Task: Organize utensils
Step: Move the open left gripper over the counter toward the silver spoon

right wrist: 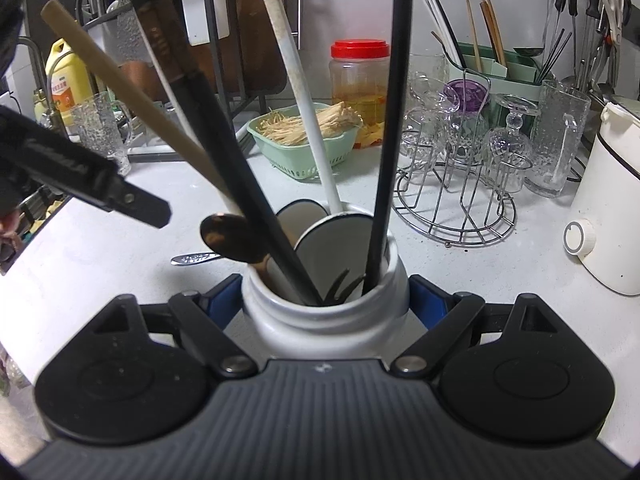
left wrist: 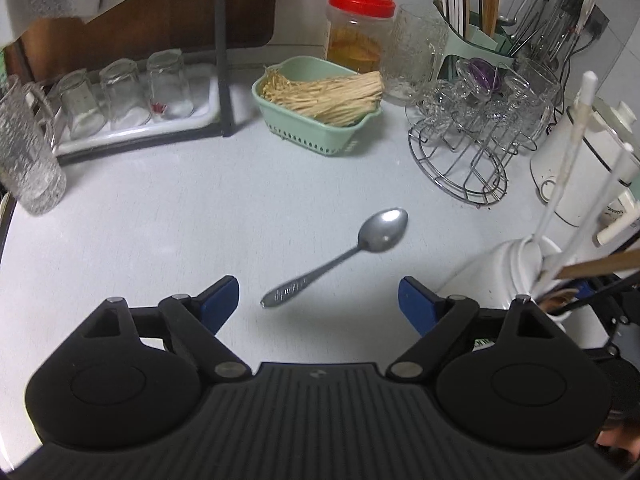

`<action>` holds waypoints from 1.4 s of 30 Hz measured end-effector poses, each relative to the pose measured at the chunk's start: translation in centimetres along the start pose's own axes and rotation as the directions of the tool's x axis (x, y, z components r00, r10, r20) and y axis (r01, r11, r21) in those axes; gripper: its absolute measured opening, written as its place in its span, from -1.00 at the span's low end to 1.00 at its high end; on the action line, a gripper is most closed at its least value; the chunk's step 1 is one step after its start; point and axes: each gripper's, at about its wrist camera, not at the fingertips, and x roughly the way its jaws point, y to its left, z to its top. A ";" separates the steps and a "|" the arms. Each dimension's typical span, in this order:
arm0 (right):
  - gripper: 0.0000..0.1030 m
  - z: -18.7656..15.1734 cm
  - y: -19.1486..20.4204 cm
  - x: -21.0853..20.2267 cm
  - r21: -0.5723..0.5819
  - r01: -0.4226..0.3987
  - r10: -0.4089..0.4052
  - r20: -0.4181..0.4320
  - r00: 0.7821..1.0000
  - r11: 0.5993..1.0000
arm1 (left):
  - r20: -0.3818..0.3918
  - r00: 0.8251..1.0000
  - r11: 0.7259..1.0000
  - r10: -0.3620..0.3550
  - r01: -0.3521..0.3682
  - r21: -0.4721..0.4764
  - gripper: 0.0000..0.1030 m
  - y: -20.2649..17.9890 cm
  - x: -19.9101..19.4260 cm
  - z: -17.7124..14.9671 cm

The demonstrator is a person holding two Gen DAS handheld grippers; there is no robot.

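Observation:
A metal spoon [left wrist: 340, 258] lies on the white counter, bowl away from me, handle end toward my left gripper [left wrist: 319, 300]. That gripper is open and empty, its blue pads on either side of the handle end, a little short of it. The spoon's handle tip shows in the right wrist view [right wrist: 195, 258]. My right gripper [right wrist: 325, 300] is closed around a white utensil jar [right wrist: 325, 312], which holds several long-handled utensils, white, wooden and black. The jar shows at the right in the left wrist view [left wrist: 500, 276].
A green basket of enoki mushrooms [left wrist: 320, 108] and a red-lidded jar [left wrist: 358, 28] stand at the back. A wire rack of glasses [left wrist: 476, 128] and a white appliance [left wrist: 580, 160] are at the right. A glass mug [left wrist: 28, 152] and a tray of upturned glasses [left wrist: 132, 96] are at the left.

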 end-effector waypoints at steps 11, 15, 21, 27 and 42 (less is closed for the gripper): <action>0.75 0.2 -0.7 0.4 0.034 0.039 -0.040 0.015 0.999 0.999 | -0.048 0.991 0.976 -0.122 0.128 0.177 0.75 -1.8 4.5 2.9; 0.74 0.2 -0.8 0.6 0.040 0.044 -0.045 0.020 0.999 0.998 | -0.058 0.986 0.954 -0.159 0.169 0.247 0.75 -2.4 6.2 3.5; 0.75 0.4 -0.7 1.1 0.066 0.073 -0.075 0.020 0.997 0.995 | -0.093 0.976 0.929 -0.197 0.216 0.300 0.72 -2.6 8.8 4.6; 0.75 0.2 0.0 1.1 0.061 0.102 -0.103 0.016 0.995 0.993 | -0.123 0.964 0.903 -0.238 0.266 0.337 0.53 -3.2 10.3 5.1; 0.75 0.2 0.1 1.0 0.069 0.114 -0.115 0.013 0.993 0.991 | -0.194 0.950 0.831 -0.243 0.307 0.463 0.23 -5.5 14.2 5.3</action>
